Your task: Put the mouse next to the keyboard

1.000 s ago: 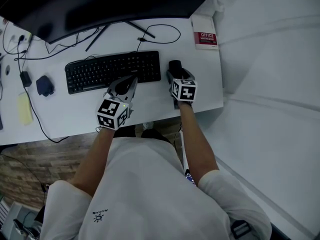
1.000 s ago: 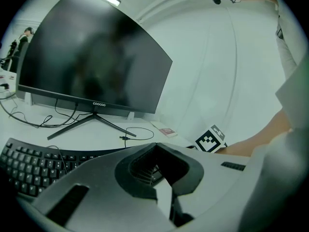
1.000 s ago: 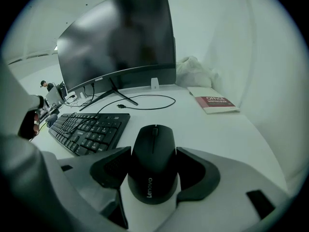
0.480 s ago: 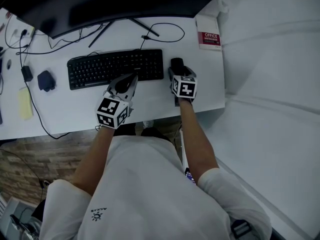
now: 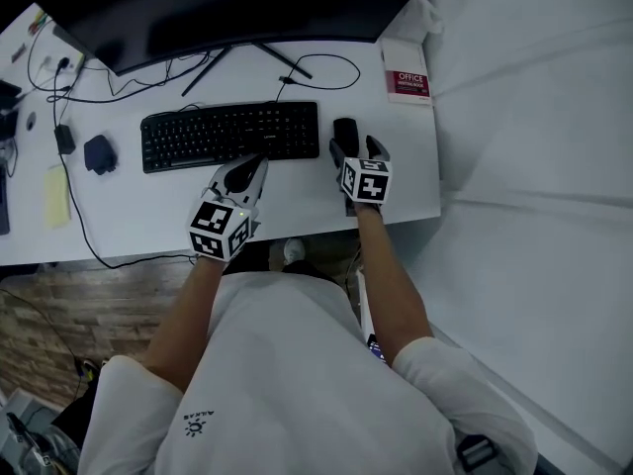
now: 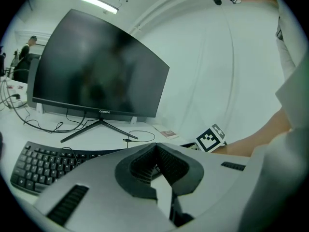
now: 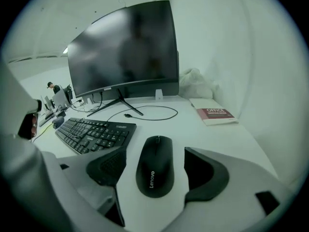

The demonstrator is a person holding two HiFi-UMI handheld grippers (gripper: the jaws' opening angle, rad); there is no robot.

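Observation:
A black mouse [image 5: 344, 131] [image 7: 155, 166] lies flat on the white desk [image 5: 297, 191], just right of the black keyboard [image 5: 230, 135] [image 7: 94, 132] [image 6: 41, 166]. My right gripper [image 5: 355, 149] [image 7: 154, 157] stands open around the mouse. Its jaws have just been opening, and a strip of bare desk shows between each pad and the mouse's sides. My left gripper [image 5: 257, 162] [image 6: 155, 146] hovers over the desk in front of the keyboard's right half, shut with nothing in it.
A dark curved monitor [image 5: 227, 8] on a V-shaped stand fills the back of the desk, with a loose cable [image 5: 321, 67] in front of it. A red-and-white booklet [image 5: 406, 77] lies at the back right corner. The desk's right edge [image 5: 438, 166] runs close to the mouse.
The right gripper's jaws have spread apart from the mouse, which stays where it lay. The left gripper has shifted only slightly.

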